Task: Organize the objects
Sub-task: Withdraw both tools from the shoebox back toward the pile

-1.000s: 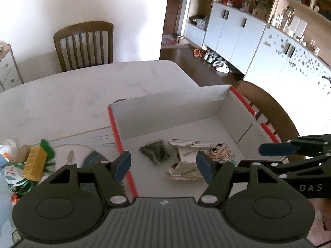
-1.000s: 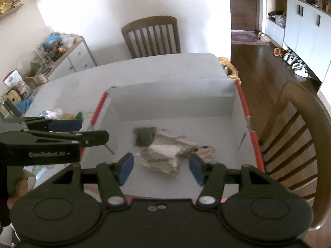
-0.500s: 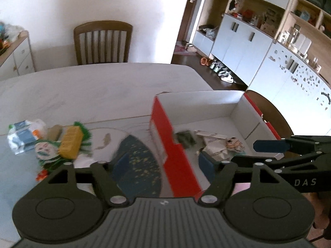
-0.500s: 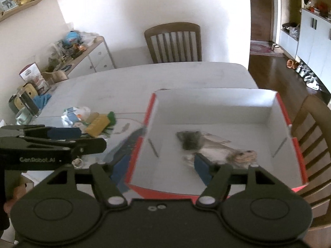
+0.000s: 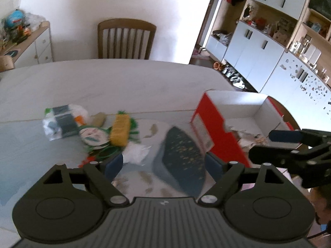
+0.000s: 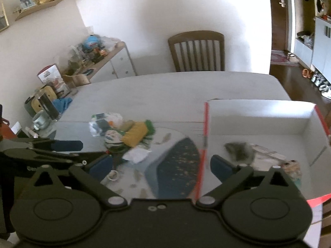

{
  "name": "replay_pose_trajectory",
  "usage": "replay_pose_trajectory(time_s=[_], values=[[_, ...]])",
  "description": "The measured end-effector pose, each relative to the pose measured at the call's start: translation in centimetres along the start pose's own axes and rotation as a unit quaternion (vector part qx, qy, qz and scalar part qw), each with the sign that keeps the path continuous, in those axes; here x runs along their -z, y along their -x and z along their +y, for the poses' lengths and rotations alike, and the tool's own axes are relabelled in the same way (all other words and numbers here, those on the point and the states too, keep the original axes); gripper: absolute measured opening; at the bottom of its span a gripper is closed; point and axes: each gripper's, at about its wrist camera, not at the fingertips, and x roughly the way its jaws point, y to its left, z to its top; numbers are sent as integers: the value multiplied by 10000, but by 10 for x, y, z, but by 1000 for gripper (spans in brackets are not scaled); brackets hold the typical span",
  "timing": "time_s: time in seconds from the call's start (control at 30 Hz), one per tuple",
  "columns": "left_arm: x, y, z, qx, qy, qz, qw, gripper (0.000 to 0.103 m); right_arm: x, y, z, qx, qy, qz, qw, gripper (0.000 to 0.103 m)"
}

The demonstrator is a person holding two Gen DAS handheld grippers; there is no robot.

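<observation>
Both the left gripper [image 5: 163,164] and the right gripper [image 6: 161,166], jaws just opened wide and empty, seem between picks: the red box [image 6: 258,122] holds some items, so next comes the pile [image 6: 126,132] at ten o'clock.

left gripper [image 5: 163,163] angled downward, jaws just opening, empty, right gripper [image 6: 161,165] likewise, jaws widest

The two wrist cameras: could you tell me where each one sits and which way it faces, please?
Left wrist: on the left gripper, angled down at the table; the right gripper shows at right.
Right wrist: on the right gripper, angled down at the red box; the left gripper shows at left.
Shared: table, box, yellow block, far chair.
</observation>
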Motion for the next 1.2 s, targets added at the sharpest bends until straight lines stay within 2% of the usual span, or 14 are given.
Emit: replay_pose_trajectory(time_s=[0.33,0.53,0.87,1.2], values=[[26,2,56,-158,-237,94,9996,86,1,-38,38,71,30,263,9996,102],[40,-8,79,-109,-357,172,9992,86,-2,-71,51,100,94,548,9984,102],[66,-40,106,-115,-486,509,9975,86,-4,-125,54,69,110,1059,9943,100],[78,-64,116,-23,-652,755,9950,86,-4,-172,51,281,261,1493,9880,98]])
